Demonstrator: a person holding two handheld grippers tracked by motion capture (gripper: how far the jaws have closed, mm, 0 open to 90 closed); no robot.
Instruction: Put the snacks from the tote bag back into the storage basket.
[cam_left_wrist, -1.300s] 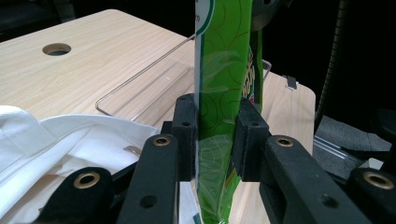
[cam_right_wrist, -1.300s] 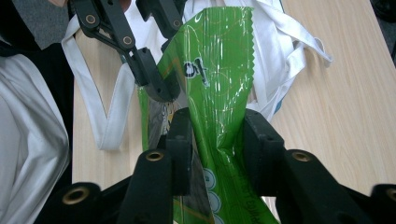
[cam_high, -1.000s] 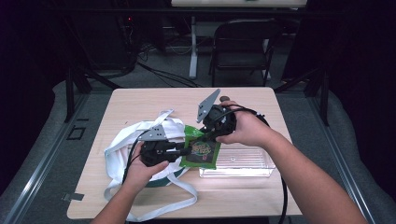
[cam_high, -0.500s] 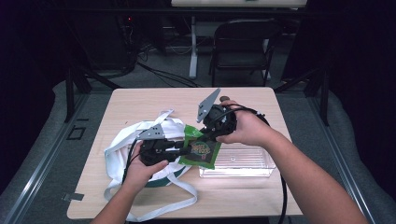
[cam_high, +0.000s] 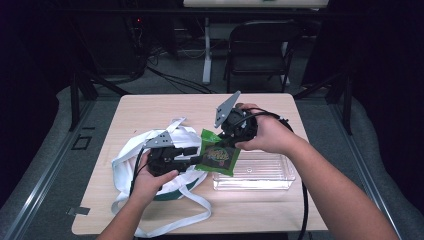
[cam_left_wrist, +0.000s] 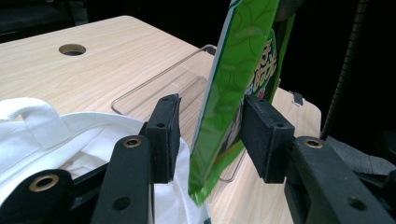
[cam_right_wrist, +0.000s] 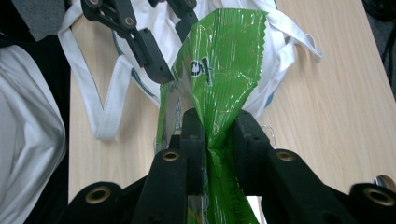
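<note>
Between padded black jaws, crinkled glossy green packet (cam_right_wrist: 219, 60), serrated edge.

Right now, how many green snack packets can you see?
1. The green snack packet hangs above the table between the white tote bag and the clear tray. More may be hidden inside the bag.

Right hand-held gripper (cam_right_wrist: 212, 135): jaws pinched tight, hand wrapped over its top. Left hand-held gripper (cam_left_wrist: 210, 135): jaws parted, gripped from below, pointing toward the right one.
</note>
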